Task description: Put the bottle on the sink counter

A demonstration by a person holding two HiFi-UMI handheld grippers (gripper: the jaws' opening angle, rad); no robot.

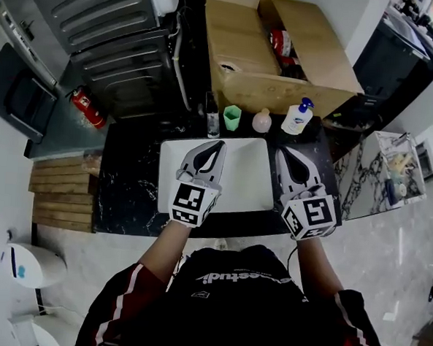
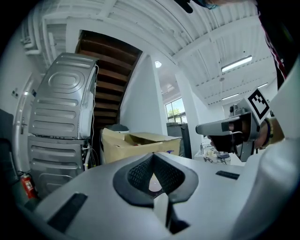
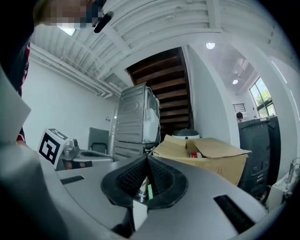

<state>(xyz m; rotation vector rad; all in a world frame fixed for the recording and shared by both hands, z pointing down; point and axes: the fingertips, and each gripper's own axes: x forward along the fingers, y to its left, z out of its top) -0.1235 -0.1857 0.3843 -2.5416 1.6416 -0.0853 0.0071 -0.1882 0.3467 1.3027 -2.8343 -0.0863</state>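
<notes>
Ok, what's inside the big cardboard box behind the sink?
The open brown cardboard box shows a red-and-white item between its flaps. The folded flaps and shadow cover the rest, so nothing else inside can be made out.

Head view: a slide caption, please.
Left gripper and right gripper, both shut, over the sink; pump bottle behind.

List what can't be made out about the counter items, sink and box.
- Head view: pump bottle label, too small to read.
- Head view: pale round item beside the green cup, too small to identify.
- Head view: sink floor, partly covered by the left gripper and right gripper.
- Head view: cardboard box contents, mostly under its flaps.
- Both gripper views: the counter, mostly blocked by their own shut jaws.
</notes>
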